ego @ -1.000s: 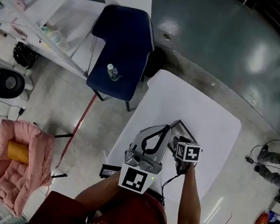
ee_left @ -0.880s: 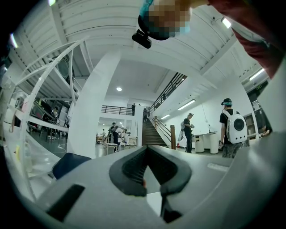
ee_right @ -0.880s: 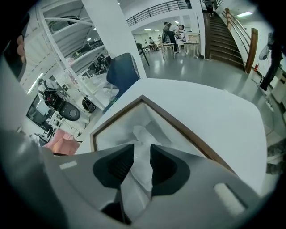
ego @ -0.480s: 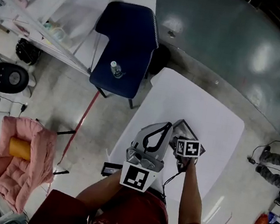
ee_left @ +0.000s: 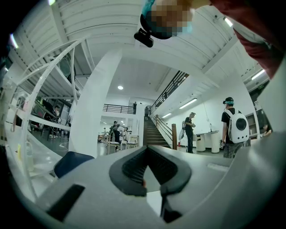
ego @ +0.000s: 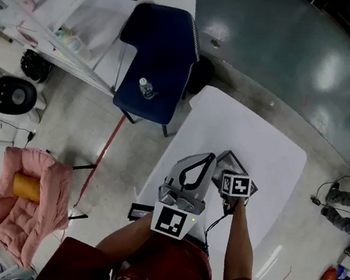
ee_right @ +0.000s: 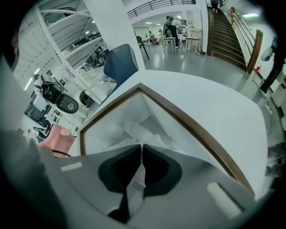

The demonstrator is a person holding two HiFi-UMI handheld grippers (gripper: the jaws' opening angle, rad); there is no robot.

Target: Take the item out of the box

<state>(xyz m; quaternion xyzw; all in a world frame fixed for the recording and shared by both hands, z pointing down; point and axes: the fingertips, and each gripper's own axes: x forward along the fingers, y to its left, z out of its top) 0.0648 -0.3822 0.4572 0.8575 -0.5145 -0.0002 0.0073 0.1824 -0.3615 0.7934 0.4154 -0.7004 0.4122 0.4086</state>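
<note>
my right gripper, jaws just closed on the white crinkled item, points steeply down into the box (left gripper, shut and empty, hangs level alongside).

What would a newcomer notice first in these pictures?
The right gripper reaches down into the open box on the white table; its jaws have just been closing on a crumpled white item. Beside the table stands a blue chair with a bottle on its seat.
</note>
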